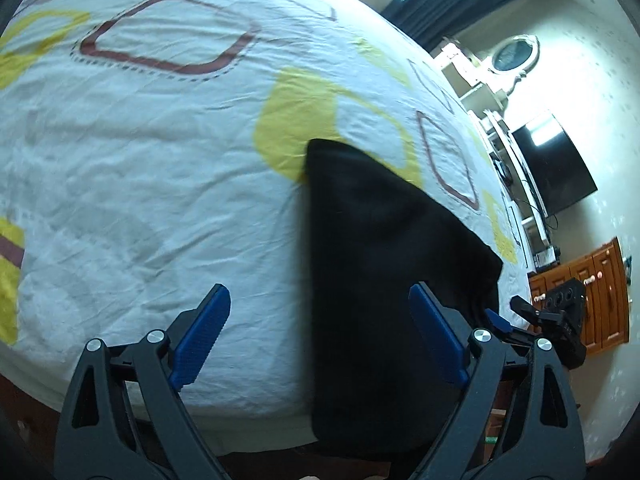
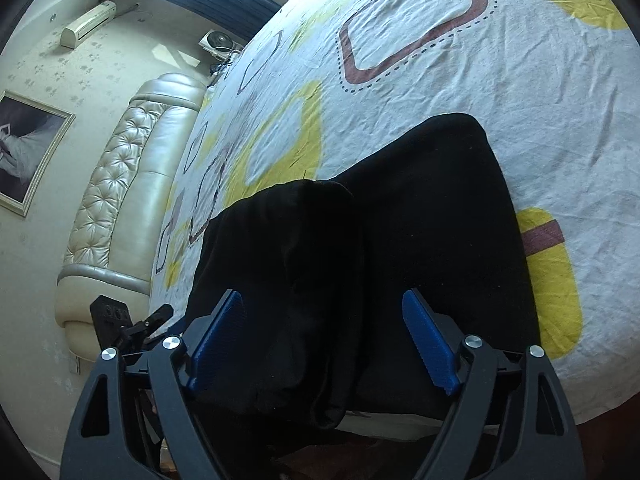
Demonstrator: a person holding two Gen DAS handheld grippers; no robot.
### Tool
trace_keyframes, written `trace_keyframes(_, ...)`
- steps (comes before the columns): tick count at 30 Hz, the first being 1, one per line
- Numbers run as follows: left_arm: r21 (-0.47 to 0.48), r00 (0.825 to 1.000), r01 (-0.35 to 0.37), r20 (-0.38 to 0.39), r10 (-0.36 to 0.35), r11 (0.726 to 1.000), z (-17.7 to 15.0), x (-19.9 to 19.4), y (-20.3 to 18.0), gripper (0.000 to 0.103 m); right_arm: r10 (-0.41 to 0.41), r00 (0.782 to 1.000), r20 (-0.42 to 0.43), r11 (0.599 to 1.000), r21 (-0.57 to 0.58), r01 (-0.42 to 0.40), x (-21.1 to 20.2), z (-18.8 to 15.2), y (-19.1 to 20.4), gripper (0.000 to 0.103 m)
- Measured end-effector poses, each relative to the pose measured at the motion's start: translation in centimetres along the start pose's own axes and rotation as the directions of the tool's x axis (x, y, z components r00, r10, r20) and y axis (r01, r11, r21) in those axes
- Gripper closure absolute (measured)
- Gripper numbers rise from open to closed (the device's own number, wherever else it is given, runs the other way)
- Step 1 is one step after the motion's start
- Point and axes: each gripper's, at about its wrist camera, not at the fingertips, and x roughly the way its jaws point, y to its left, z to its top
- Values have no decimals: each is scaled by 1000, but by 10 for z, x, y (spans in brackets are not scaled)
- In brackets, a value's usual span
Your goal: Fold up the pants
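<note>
Black pants lie folded on the bed's patterned sheet, reaching to the near edge and hanging a little over it. My left gripper is open above the pants' left edge; its right finger is over the cloth, its left finger over bare sheet. In the right wrist view the pants show as two overlapping black layers. My right gripper stands open over them, with nothing pinched. Each gripper appears in the other's view: the right one by the pants' right corner, the left one at their left side.
The white sheet with yellow and brown squares stretches far beyond the pants. A padded cream headboard and a framed picture are on one side. A dark TV and wooden cabinet are on the other.
</note>
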Motion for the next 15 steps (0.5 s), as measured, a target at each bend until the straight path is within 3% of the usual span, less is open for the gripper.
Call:
trace_keyframes(6,-61,997,64,-39,-66,996,-8,18,6,12,90,987,-135,993,-60,-98,20,-9,16,22)
trace_keyframes(9,-112,993,106,-48,-111,988,-11,23,11,12,82,983,-166,993,-67,-95,29,-14,20,29)
trace_keyframes(11,-129,990,128,-45,-135,983,-14,23,15,11,72,982,-177,995,-57,-84,32,-12,20,52)
trace_keyframes(12,-134,989,137,-44,-144,981,-14,23,16,11,78,981,-180,996,-39,-86,33,-13,17,56)
trace_keyframes(14,-140,986,153,-44,-160,978,-15,24,18,8,60,982,-180,997,-36,-67,35,-14,13,77)
trace_keyframes(15,-142,984,165,-43,-172,976,-16,25,20,6,57,982,-180,997,-36,-64,34,-15,11,79)
